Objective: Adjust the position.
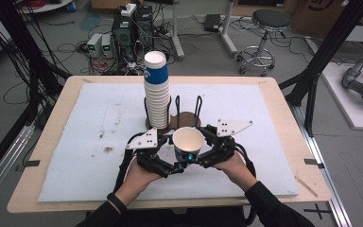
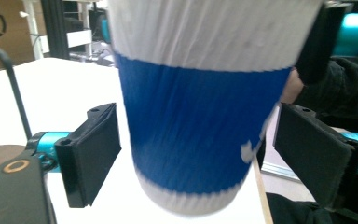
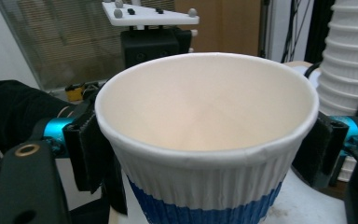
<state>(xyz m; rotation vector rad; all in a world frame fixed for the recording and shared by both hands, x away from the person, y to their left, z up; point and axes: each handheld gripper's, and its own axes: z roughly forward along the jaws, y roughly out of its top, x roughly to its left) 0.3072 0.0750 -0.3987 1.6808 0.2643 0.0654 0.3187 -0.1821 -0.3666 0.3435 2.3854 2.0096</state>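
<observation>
A white paper cup with a blue band is held upright above the white mat, in front of the cup holder. My right gripper is shut on it near the rim; in the right gripper view both pads press the cup. My left gripper is lower, around the blue band. In the left gripper view the cup hangs between the left gripper's jaws, with a gap at the left pad, so it stands open.
A tall stack of the same cups stands in a brown-based wire holder just behind the held cup. The white mat covers the wooden table. A stool and electronics stand on the floor beyond.
</observation>
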